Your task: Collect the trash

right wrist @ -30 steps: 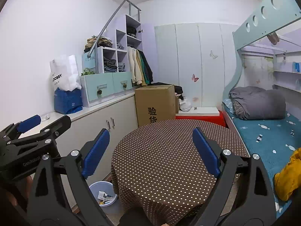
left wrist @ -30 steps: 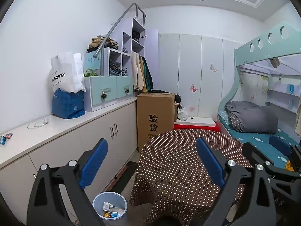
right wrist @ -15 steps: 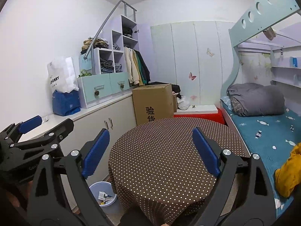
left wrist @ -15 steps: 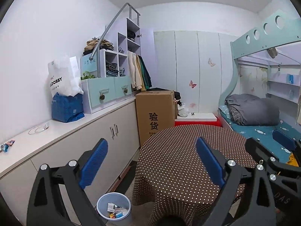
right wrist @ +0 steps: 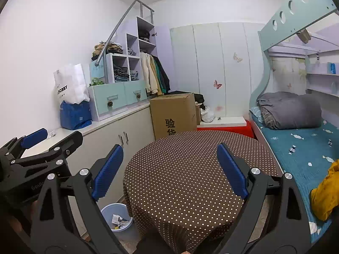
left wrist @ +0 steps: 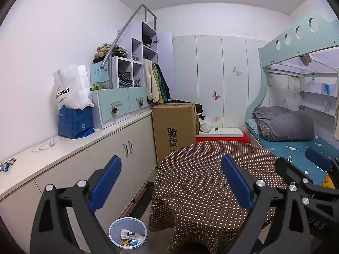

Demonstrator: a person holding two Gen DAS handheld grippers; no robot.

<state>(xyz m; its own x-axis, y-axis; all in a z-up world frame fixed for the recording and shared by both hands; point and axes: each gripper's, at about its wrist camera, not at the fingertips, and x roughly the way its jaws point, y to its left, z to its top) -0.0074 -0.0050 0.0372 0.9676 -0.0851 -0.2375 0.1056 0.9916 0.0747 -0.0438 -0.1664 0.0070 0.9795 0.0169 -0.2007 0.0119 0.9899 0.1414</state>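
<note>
Bunk bed, right of frame: teal sheet, folded grey duvet; a yellow cloth lies at its near edge, lower right of the right wrist view

Long white counter runs along the left wall, carrying drawers, a blue bag and a white shopping bag. At its near end, far left of frame, lies a small coloured wrapper, and further along a clear plastic scrap; judged the trash not yet collected

Round counter with dotted brown cloth, centre frame: top bare, nothing to pick there

Cardboard box stands behind it, narrowing the passage along the cabinets

Left claw: pads spread wide, grasping nothing, held level above the cloth. Right claw: likewise spread and vacant. Both carried high, judged a scanning posture between picks

Blue bin, bottom centre-left of the left wrist view, on the floor between cabinets and round counter; holds several wrappers. Placement suits a drop from either side. The hanging cloth edge just beside it may crowd the approach
</note>
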